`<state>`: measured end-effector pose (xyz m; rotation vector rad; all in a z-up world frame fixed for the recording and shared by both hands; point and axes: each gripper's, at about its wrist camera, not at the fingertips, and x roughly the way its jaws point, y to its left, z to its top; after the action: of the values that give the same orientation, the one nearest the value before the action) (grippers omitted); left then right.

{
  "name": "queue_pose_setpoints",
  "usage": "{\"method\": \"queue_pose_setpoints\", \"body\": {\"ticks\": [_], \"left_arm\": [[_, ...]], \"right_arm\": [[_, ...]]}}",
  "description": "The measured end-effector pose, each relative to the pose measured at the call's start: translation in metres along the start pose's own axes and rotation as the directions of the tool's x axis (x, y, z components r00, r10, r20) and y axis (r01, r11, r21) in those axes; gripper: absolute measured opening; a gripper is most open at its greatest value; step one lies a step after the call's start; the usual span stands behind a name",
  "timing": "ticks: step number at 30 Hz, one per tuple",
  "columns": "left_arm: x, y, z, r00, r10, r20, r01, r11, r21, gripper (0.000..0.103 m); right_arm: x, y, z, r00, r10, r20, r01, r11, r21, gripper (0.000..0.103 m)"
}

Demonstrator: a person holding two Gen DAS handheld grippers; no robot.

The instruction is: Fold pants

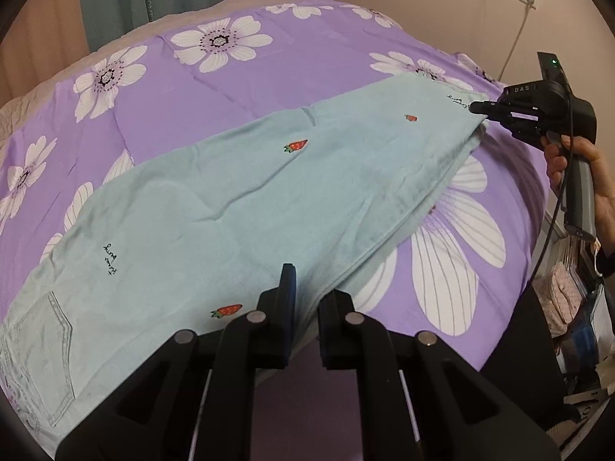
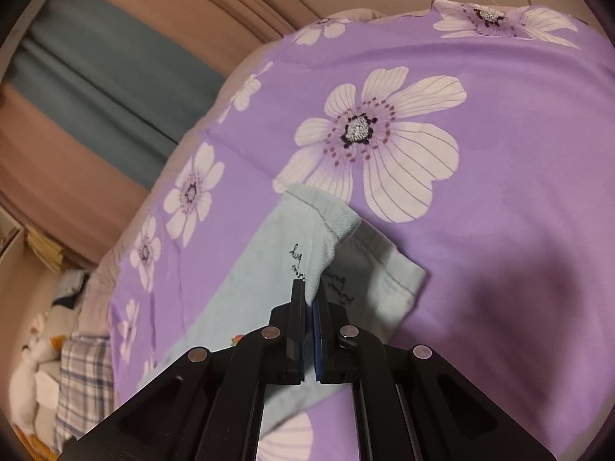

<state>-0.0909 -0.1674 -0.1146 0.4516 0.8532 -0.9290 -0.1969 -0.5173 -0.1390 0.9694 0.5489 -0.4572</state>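
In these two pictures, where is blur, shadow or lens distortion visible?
Left wrist view: sharp; the fisheye bends the bed into a dome, with dark corners; the pants are evenly lit. Right wrist view: curtains at left are smeared, seemingly by motion; a soft dark shadow lies on the sheet, right of the right gripper, which is shut on the hem.

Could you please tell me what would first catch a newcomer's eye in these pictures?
The mint-green pants with strawberry prints stretch diagonally across the purple flowered bedsheet. At their far hem, the right gripper pinches the upper leg's edge, while the left gripper hovers open near the crotch.
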Motion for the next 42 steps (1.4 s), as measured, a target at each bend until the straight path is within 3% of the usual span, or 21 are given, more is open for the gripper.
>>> {"method": "queue_pose_setpoints", "body": {"ticks": [7,11,13,14,18,20,22,25,29,32,34,36,37,39,42], "left_arm": [[0.009,-0.001,-0.007,1.000,0.005,-0.030,-0.004,1.000,0.002,0.010],[0.009,0.005,-0.010,0.999,0.006,-0.042,-0.007,1.000,-0.024,0.017],[0.000,0.006,-0.013,0.999,-0.002,-0.042,0.001,0.999,-0.033,0.026],[-0.007,0.006,-0.017,0.999,-0.017,-0.041,0.015,0.999,-0.037,0.032],[-0.041,0.014,-0.034,0.998,-0.061,-0.005,0.061,0.997,-0.053,0.047],[-0.051,0.027,-0.037,0.998,-0.056,0.015,0.057,0.992,-0.111,0.047],[-0.057,0.047,-0.037,0.998,-0.043,0.050,0.052,0.978,-0.203,0.047],[-0.058,0.081,-0.041,0.997,0.018,0.077,0.011,0.931,-0.364,0.047],[-0.058,0.127,-0.056,0.990,0.124,0.061,-0.072,0.836,-0.544,0.046],[-0.068,0.160,-0.078,0.965,0.263,0.017,-0.197,0.763,-0.616,0.046],[-0.074,0.182,-0.097,0.950,0.311,-0.024,-0.248,0.707,-0.662,0.046],[-0.083,0.200,-0.117,0.950,0.313,-0.024,-0.236,0.662,-0.711,0.036],[-0.088,0.208,-0.127,0.950,0.313,-0.021,-0.228,0.641,-0.733,0.036],[-0.097,0.217,-0.138,0.949,0.316,-0.006,-0.213,0.625,-0.751,0.029],[-0.109,0.223,-0.150,0.951,0.309,0.018,-0.183,0.611,-0.770,0.026]], "right_arm": [[0.011,-0.014,-0.006,0.997,-0.066,-0.039,0.066,0.998,0.010,0.004],[0.015,-0.027,-0.001,0.996,-0.042,-0.077,0.046,0.998,0.047,0.004],[0.006,-0.035,0.002,0.998,-0.015,-0.067,0.022,0.995,0.102,0.004],[-0.001,-0.034,0.004,0.999,-0.027,-0.044,0.032,0.995,0.099,0.010],[-0.034,-0.022,0.004,0.989,-0.119,0.082,0.118,0.993,0.015,0.019],[-0.042,-0.010,0.000,0.993,-0.077,0.087,0.080,0.996,-0.032,0.019],[-0.037,0.011,-0.008,0.999,-0.005,0.034,0.009,0.994,-0.106,0.019],[-0.014,0.060,-0.039,0.992,0.056,-0.113,-0.085,0.957,-0.278,0.019],[0.010,0.122,-0.091,0.970,0.079,-0.229,-0.186,0.847,-0.498,0.019],[0.024,0.147,-0.123,0.951,0.074,-0.300,-0.244,0.775,-0.583,0.019],[0.030,0.153,-0.144,0.941,0.048,-0.335,-0.266,0.717,-0.645,0.019],[0.035,0.152,-0.154,0.950,0.001,-0.311,-0.234,0.660,-0.714,0.019],[0.037,0.147,-0.159,0.961,-0.027,-0.274,-0.200,0.616,-0.762,0.019],[0.039,0.141,-0.152,0.972,-0.028,-0.234,-0.169,0.606,-0.777,0.019],[0.043,0.119,-0.122,0.980,-0.039,-0.194,-0.117,0.677,-0.726,0.013]]}}
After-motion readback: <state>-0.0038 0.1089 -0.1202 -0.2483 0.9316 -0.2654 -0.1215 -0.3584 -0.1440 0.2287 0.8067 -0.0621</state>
